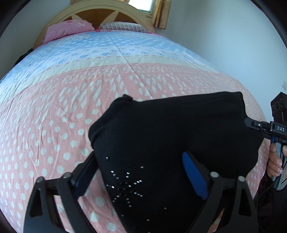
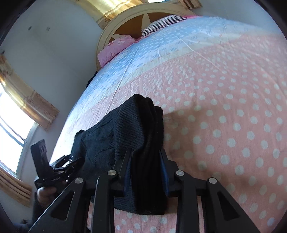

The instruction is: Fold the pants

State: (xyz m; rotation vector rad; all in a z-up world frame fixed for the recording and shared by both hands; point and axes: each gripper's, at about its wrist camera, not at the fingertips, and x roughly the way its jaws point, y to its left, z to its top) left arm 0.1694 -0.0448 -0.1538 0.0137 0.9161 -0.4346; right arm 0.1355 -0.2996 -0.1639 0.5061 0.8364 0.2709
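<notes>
Black pants (image 2: 125,136) bunch inside the clamping right tool (image 2: 146,156); left tool (image 1: 141,161) gapes around them.

Bed (image 1: 75,111) is filling most of both views. Its bedspread (image 1: 53,143) is showing a pink band with white polka dots in the lower frame, a cream stripe at mid height and a pale blue patterned band toward the top. The fabric is lying lightly wrinkled.

A rounded wooden headboard (image 1: 100,12) is standing at the upper centre of the left view, cream rim with brown panels. A pink pillow (image 1: 66,29) is leaning against it at upper left; a striped pillow (image 1: 123,26) is lying just beside it, to the right.

A window (image 1: 141,5) is glowing at the top edge, a tan curtain (image 1: 162,14) hanging beside it. White wall (image 1: 224,44) is occupying the upper right.

In the right view, a second window (image 2: 9,114) is glaring at the left edge, flanked by gold curtains (image 2: 26,96).
</notes>
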